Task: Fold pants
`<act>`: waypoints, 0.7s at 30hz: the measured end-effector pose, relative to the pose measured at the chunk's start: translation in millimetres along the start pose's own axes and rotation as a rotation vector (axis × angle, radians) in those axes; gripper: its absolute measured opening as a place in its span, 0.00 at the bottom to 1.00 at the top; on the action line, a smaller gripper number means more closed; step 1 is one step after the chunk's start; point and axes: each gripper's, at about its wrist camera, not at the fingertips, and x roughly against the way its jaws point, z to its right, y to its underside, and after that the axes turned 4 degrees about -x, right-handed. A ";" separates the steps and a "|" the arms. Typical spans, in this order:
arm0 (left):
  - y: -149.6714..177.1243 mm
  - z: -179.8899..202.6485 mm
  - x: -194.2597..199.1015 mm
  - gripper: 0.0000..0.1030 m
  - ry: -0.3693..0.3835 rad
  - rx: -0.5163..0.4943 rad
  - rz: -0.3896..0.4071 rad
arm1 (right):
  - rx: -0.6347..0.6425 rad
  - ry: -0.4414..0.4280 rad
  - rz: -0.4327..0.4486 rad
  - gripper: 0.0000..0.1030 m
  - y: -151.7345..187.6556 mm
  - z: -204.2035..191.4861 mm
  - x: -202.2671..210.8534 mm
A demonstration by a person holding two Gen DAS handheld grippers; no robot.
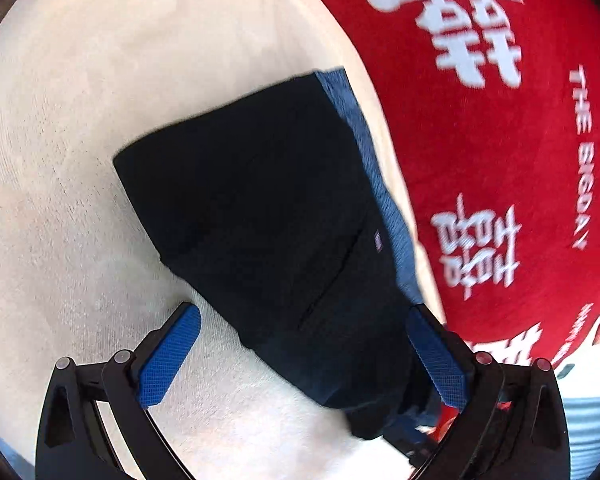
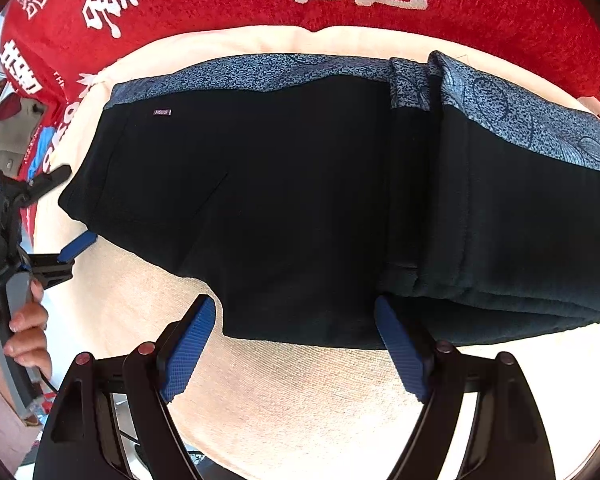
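The black pants [image 2: 284, 184] lie folded on a cream cloth [image 2: 300, 392], with a blue patterned band [image 2: 260, 70] along the far edge and a thicker folded stack at the right. My right gripper [image 2: 296, 346] is open just above the near edge, and its right pad [image 2: 402, 352] is beside the fold. My left gripper [image 1: 304, 356] is open too. One end of the pants [image 1: 260, 208] runs between its fingers, and its left pad [image 1: 170, 356] is over bare cloth. In the right wrist view the left gripper [image 2: 66, 210] straddles the pants' left end, held by a hand [image 2: 28, 324].
A red blanket [image 2: 220, 4] with white characters lies behind the cream cloth, and in the left wrist view the red blanket [image 1: 500, 152] fills the right side. Grey and red items [image 2: 12, 128] sit at the far left edge. Bare cream cloth [image 1: 80, 140] spreads left of the pants.
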 end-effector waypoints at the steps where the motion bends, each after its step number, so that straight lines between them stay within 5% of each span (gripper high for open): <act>1: -1.2 0.2 0.0 1.00 0.018 0.013 0.009 | 0.003 0.001 0.001 0.82 0.6 -0.4 0.1; 7: -20.1 18.6 0.5 1.00 0.098 -0.006 0.041 | 0.010 0.004 0.003 0.82 1.9 -0.5 0.8; 10: -22.8 25.1 -16.0 1.00 -0.028 -0.077 0.008 | 0.006 0.000 0.004 0.82 1.5 -0.5 -0.1; 13: -25.1 29.4 -20.6 0.99 -0.069 -0.063 0.016 | 0.008 0.001 -0.002 0.82 0.1 -0.5 -0.1; 16: -22.6 38.7 -18.1 0.80 -0.182 -0.028 0.051 | 0.000 -0.005 -0.011 0.82 -2.2 -0.2 2.7; 18: -18.7 47.1 -16.2 0.39 -0.280 -0.091 0.072 | -0.015 -0.026 -0.029 0.82 -7.4 0.6 10.3; 21: -7.4 70.9 -18.2 0.35 -0.421 -0.305 0.097 | -0.071 -0.102 -0.021 0.82 -23.1 5.6 33.0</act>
